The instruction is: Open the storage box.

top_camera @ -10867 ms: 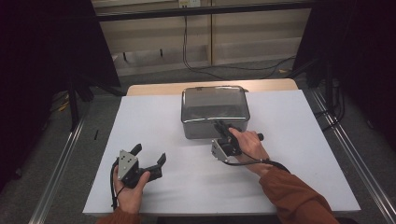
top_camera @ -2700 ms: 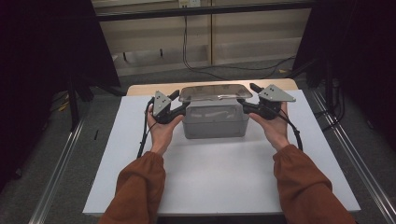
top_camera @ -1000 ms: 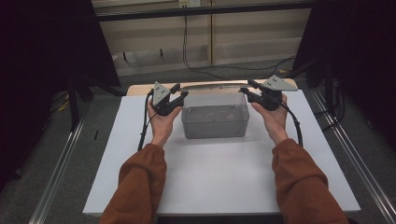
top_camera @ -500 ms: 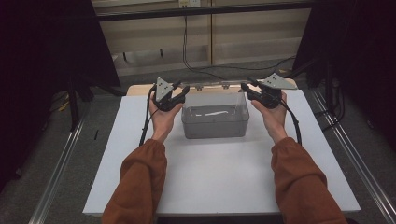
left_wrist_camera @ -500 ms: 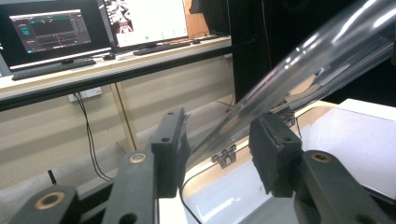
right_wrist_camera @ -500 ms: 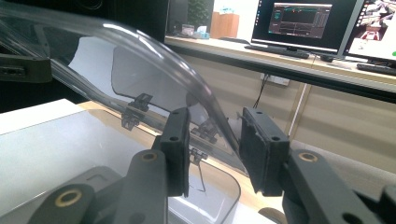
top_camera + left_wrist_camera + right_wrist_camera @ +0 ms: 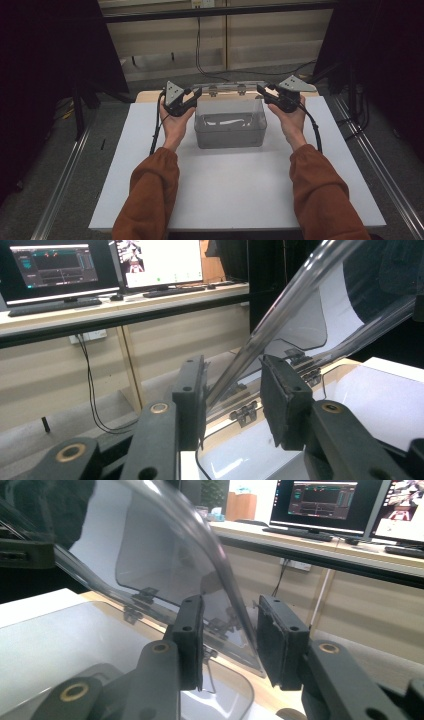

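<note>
A clear plastic box (image 7: pixel 230 131) stands at the back middle of the white table (image 7: pixel 225 195). Its hinged lid (image 7: pixel 231 90) is swung up and back, seen nearly edge-on from above. My left gripper (image 7: pixel 196 93) is at the lid's left end and my right gripper (image 7: pixel 261 90) at its right end. In the left gripper view the lid's rim (image 7: pixel 300 285) runs between the jaws of my left gripper (image 7: pixel 232 390), which stand apart around it. In the right gripper view the curved lid (image 7: pixel 150 545) passes between the spread jaws of my right gripper (image 7: pixel 230 630). The box looks empty.
The lid's hinges (image 7: pixel 245 412) sit along the box's back edge. Behind the table a desk carries monitors (image 7: pixel 155 260) and a keyboard. Metal rails (image 7: pixel 65 185) run along both sides of the table. Bare white tabletop lies in front of the box.
The lid has swung from nearly flat on the box to raised and tipped back. Both grippers have moved up and toward the far edge with it.
</note>
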Available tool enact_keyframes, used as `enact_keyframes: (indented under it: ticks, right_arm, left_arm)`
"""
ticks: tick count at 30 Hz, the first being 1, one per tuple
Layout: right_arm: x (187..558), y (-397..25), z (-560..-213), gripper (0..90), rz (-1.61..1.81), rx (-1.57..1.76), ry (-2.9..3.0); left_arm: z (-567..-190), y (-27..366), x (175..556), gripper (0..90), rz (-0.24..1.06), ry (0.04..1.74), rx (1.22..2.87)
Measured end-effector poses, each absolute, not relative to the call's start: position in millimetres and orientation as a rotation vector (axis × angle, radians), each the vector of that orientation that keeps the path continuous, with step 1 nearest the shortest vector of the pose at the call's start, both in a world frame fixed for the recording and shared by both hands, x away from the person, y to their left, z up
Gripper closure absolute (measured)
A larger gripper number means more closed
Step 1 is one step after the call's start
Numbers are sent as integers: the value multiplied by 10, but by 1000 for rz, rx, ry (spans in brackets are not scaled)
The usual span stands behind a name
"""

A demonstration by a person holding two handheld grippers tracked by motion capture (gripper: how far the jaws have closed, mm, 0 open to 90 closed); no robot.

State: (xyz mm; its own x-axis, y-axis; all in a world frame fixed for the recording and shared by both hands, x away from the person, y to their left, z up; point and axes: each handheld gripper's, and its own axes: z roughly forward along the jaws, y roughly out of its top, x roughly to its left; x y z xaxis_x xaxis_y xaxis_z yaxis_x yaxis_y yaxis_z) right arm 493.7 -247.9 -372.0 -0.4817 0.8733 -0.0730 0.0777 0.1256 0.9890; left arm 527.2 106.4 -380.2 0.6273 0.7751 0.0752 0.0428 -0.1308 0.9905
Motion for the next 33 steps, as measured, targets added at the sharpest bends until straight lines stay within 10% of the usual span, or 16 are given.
enact_keyframes:
  ticks: [33]
  right_arm:
    - [5379,-2480,-4014,629,1394,1000,1790]
  left_arm:
    - [-3844,1044,5441,690,767,702,1634]
